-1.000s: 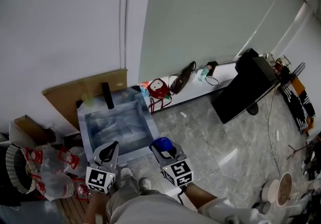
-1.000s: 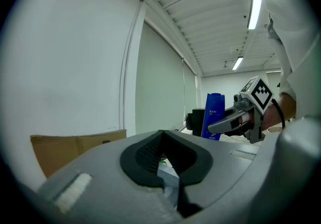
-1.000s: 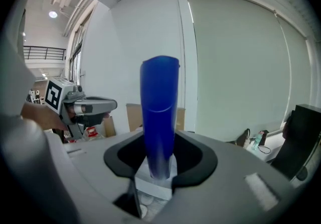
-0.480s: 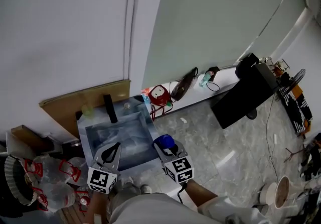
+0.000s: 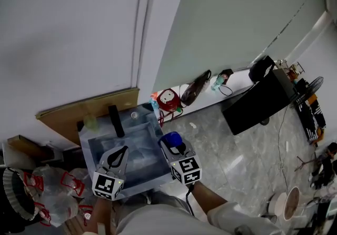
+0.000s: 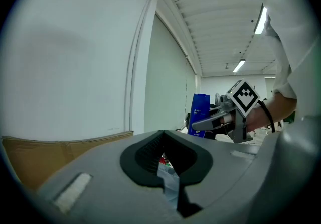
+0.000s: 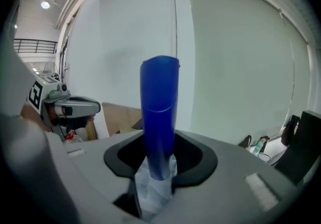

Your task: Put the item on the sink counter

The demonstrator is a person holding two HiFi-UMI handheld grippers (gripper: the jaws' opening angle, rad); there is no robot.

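Blue pouch (image 5: 169, 138) held over sink, short of the sink counter (image 5: 145, 113).
Clamped upright in right gripper (image 5: 174, 150) above the basin's front edge, not yet set down; left gripper (image 5: 117, 157) pinched closed on nothing, parked alongside, likely to stay clear.

Blue packet held by the sink counter
The tall blue packet (image 7: 159, 112) is clamped upright at its lower end in the right gripper (image 7: 159, 165), by the sink counter's (image 5: 84, 144) right edge.

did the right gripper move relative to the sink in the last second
Yes. The right gripper, holding the blue pouch, came forward toward the wall: from short of the front edge of the sink to beside its right rim.
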